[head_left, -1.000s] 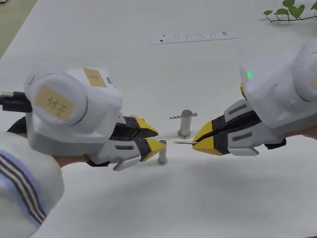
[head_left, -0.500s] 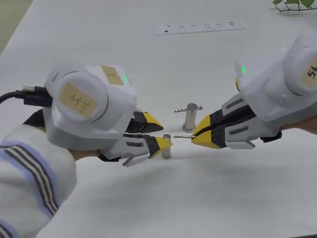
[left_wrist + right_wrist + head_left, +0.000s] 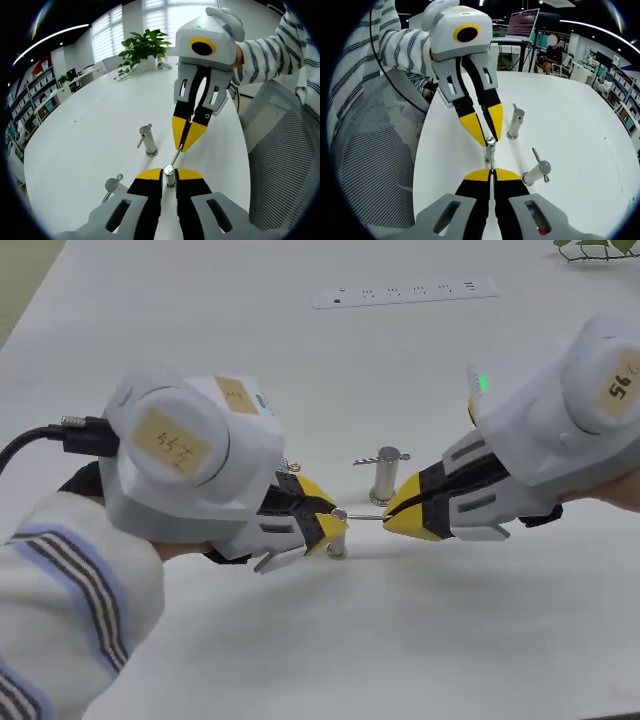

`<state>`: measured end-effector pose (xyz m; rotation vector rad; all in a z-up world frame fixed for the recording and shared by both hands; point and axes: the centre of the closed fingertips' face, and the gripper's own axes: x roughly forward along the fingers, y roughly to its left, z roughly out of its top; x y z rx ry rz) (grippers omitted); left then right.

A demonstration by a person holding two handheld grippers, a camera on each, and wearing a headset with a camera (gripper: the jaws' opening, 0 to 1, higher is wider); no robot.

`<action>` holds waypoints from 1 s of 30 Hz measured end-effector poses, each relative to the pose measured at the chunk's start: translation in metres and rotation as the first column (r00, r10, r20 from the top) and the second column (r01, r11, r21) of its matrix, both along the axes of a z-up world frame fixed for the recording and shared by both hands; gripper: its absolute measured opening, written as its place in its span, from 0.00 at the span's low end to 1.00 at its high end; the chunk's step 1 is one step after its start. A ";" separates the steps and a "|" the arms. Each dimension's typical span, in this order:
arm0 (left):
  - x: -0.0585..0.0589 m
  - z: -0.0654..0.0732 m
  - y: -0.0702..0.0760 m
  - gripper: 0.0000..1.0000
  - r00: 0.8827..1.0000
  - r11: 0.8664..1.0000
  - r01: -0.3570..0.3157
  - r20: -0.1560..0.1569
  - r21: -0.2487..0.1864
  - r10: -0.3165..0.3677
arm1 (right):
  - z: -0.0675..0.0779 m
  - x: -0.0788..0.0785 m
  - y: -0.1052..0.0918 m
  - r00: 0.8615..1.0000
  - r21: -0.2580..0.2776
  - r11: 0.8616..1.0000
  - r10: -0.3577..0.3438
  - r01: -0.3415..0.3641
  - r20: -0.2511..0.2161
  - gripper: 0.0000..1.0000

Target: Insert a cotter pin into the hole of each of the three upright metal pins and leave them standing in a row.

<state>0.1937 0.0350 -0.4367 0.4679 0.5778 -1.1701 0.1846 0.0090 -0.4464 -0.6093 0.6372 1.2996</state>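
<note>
Left gripper (image 3: pixel 333 527) is clamping its jaws on the metal pin (image 3: pixel 169 173). Right gripper (image 3: pixel 390 515) is facing it tip-to-tip, pinching the cotter pin (image 3: pixel 491 156).

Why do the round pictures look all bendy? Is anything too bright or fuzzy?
Left gripper view: the fisheye lens curves the table edge, and the windows are washed out. Right gripper view: same bending, a ceiling light glares, and the pin is sharp. Head view: straight lines, even light, soft shadows under the left gripper and right gripper.
</note>
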 end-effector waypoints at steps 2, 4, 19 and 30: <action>0.000 0.000 0.000 0.06 1.000 1.000 0.003 0.000 0.000 -0.003 | 0.000 0.000 0.001 1.000 -0.003 1.000 0.006 -0.006 0.001 0.00; 0.001 0.000 -0.001 0.06 1.000 1.000 -0.005 -0.007 -0.002 0.005 | 0.000 0.000 0.003 1.000 -0.004 1.000 0.011 -0.011 0.001 0.00; 0.004 -0.001 -0.002 0.05 0.998 0.999 -0.048 -0.050 -0.024 0.047 | -0.003 0.005 0.016 0.999 0.002 0.999 0.033 -0.034 0.017 0.00; 0.005 -0.001 -0.003 0.05 0.997 0.998 -0.052 -0.062 -0.034 0.050 | -0.002 0.006 0.028 0.987 -0.012 0.991 0.135 -0.134 0.087 0.00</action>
